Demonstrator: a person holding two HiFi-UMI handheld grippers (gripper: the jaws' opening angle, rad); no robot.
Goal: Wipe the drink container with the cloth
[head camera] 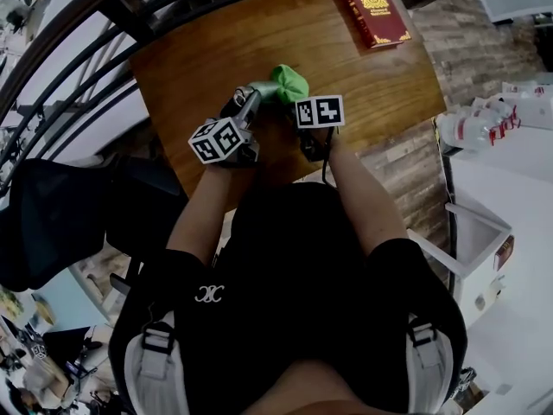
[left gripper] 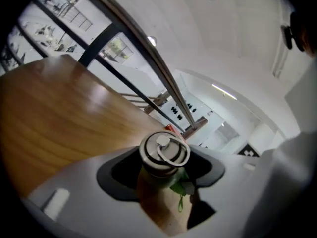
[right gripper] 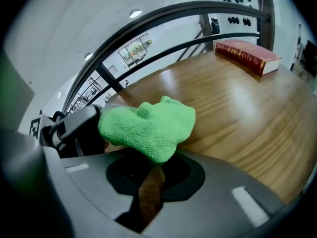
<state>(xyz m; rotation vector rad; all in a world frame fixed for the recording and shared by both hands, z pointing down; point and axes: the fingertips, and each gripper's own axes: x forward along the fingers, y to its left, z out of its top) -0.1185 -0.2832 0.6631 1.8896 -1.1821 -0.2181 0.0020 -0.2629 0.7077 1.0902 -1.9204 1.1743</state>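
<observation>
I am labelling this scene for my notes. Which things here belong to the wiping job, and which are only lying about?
Part of the job:
- drink container, gripped by the left gripper
- green cloth, gripped by the right gripper

Just lying about:
- red book, on the far part of the wooden table
- white bottles, off the table on the person's right

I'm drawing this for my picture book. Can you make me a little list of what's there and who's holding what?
Place: wooden table
Left gripper: fingers shut on the bottle, which has a metal lid with a ring
Right gripper: fingers shut on the green cloth
Cloth and bottle: touching, as the head view shows
Also there: red book, lying flat near the table's far edge
</observation>
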